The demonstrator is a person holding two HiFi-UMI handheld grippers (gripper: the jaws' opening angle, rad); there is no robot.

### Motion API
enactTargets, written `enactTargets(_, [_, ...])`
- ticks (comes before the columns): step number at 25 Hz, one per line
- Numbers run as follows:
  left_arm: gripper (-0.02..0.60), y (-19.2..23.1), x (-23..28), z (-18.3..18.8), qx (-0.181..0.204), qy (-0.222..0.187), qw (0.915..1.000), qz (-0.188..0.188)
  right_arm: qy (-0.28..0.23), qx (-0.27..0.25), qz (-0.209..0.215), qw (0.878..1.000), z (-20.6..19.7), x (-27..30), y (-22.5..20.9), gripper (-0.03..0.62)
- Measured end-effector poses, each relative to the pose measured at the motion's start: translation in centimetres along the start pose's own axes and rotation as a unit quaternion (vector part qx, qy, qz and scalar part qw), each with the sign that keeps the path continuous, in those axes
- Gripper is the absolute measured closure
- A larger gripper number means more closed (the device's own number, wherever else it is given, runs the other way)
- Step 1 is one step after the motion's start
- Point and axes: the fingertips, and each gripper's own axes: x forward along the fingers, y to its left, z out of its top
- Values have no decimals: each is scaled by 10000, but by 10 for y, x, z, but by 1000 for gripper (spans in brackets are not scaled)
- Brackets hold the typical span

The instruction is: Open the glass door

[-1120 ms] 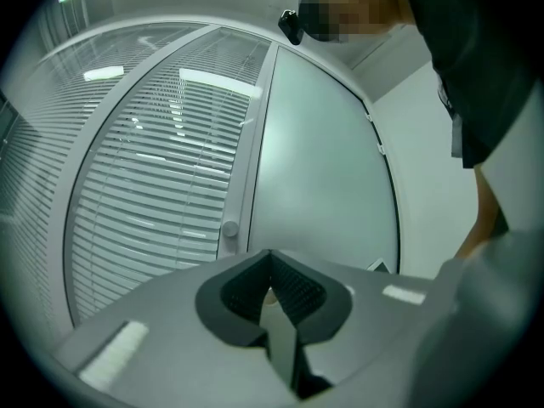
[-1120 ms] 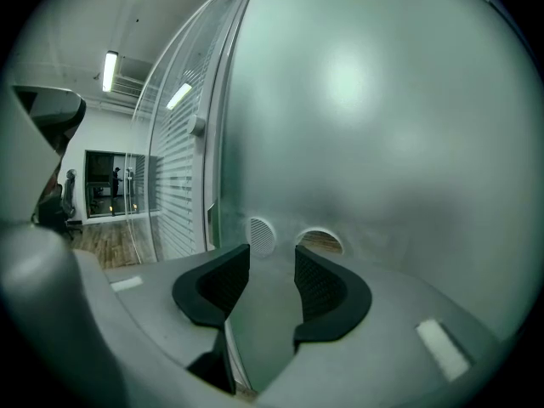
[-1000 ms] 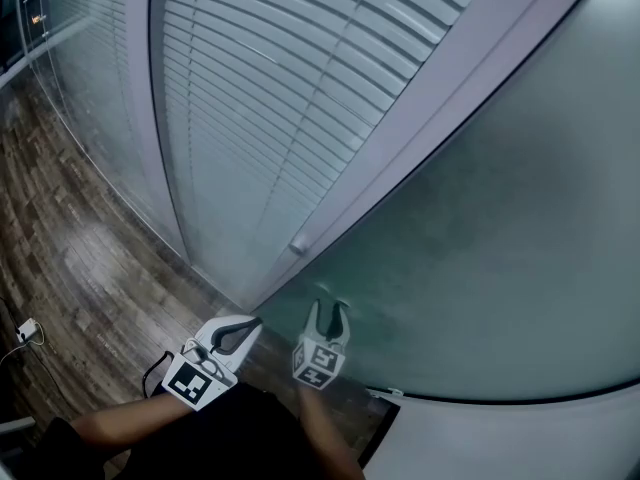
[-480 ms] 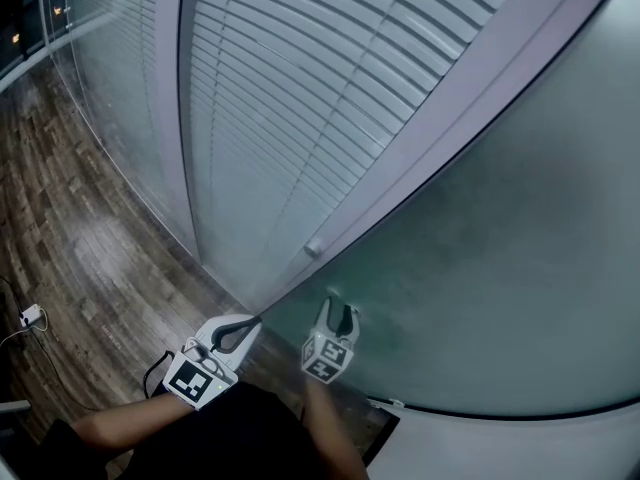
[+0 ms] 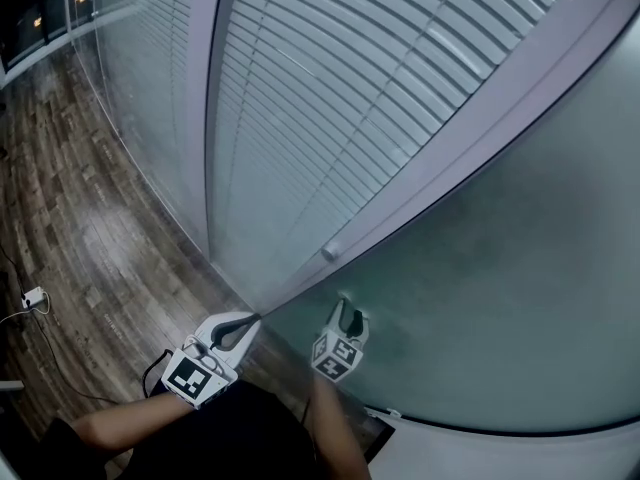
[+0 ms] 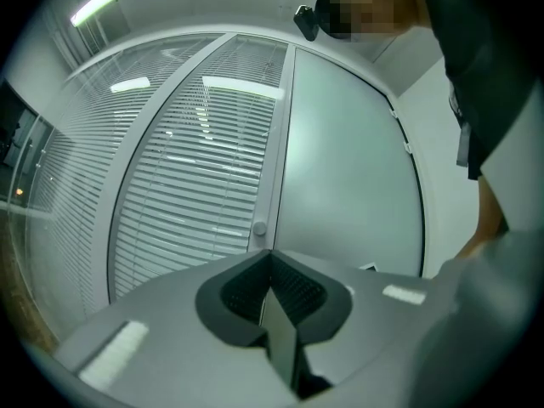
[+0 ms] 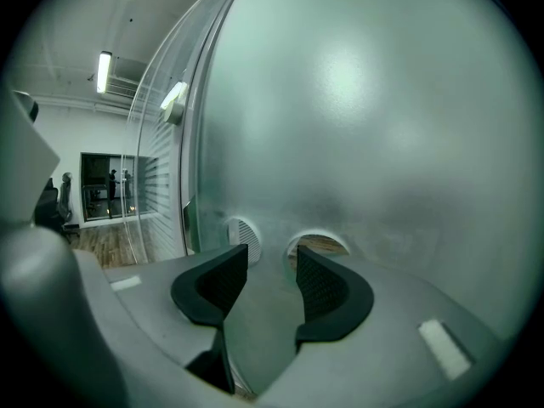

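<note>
The frosted glass door (image 5: 500, 268) fills the right of the head view, its edge beside a white frame post (image 5: 450, 148) that bears a small round knob (image 5: 331, 253). My right gripper (image 5: 348, 310) stands open with its fingertips (image 7: 242, 253) against the frosted pane (image 7: 357, 126), nothing between them. Two clear rings show on the glass where the tips meet it. My left gripper (image 5: 250, 320) is shut and empty, held level near the foot of the door's edge. The left gripper view shows its closed pads (image 6: 272, 262) facing the knob (image 6: 259, 228) and the door (image 6: 348, 160).
A glass partition with horizontal blinds (image 5: 330, 98) runs left of the frame post. Wood floor (image 5: 70, 228) lies at the left with a white plug (image 5: 33, 297) and its cable. A white wall (image 5: 520, 453) stands at the lower right. Distant people (image 7: 113, 181) stand beyond the glass.
My right gripper has shifted a little to the right along the frosted pane. The post, knob and blinds have slid right in the head view. The left gripper keeps its place in the picture.
</note>
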Motion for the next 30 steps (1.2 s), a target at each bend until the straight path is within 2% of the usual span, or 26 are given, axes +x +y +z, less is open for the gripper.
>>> enactTargets(12, [581, 5, -14, -3, 86, -11, 9999, 134, 12, 195, -121, 9997, -2, 5, -3, 447])
enactTargets(20, [581, 16, -29, 9, -21, -311, 9989, 349, -76, 414, -321, 9986, 1, 8, -9, 468])
enactTargets(24, [581, 14, -31, 12, -61, -450, 9985, 318, -51, 468, -321, 9984, 4, 7, -9, 468])
enactTargets(30, [581, 6, -37, 11, -269, -315, 9988, 266, -37, 387, -375, 9985, 10, -1, -13, 457])
